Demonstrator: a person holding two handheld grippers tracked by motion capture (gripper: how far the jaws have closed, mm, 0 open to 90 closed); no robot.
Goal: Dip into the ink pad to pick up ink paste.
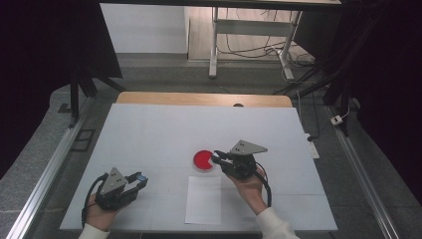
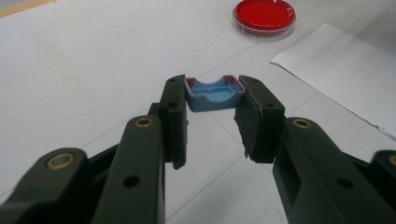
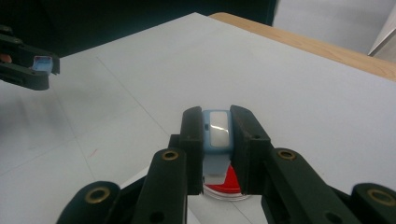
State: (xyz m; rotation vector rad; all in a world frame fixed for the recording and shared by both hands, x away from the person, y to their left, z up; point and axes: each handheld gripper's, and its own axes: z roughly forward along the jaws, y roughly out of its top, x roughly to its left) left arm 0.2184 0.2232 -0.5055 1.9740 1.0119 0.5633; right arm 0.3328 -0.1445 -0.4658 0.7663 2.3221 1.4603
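While both grippers hold small blue pieces over the worktop, a slip is the main risk.

The left gripper [image 2: 212, 100], low at the lower left of the high view, has its fingers closed on the sides of a small blue cap [image 2: 214, 93] with an open, hollow face. It is pinched only at the very fingertips, so I judge that a slight tilt or loosening could let it drop onto the white worktop [image 1: 149, 134]. The right gripper [image 3: 217, 135], near the centre of the high view, clamps a pale blue piece [image 3: 217, 130] just above the red dish [image 1: 203, 160]. What this piece is stays unclear. Lowered carelessly, it could knock the dish or smear its red contents. The paper sheet [image 1: 204, 199] lies just below the dish, apart from both grippers.
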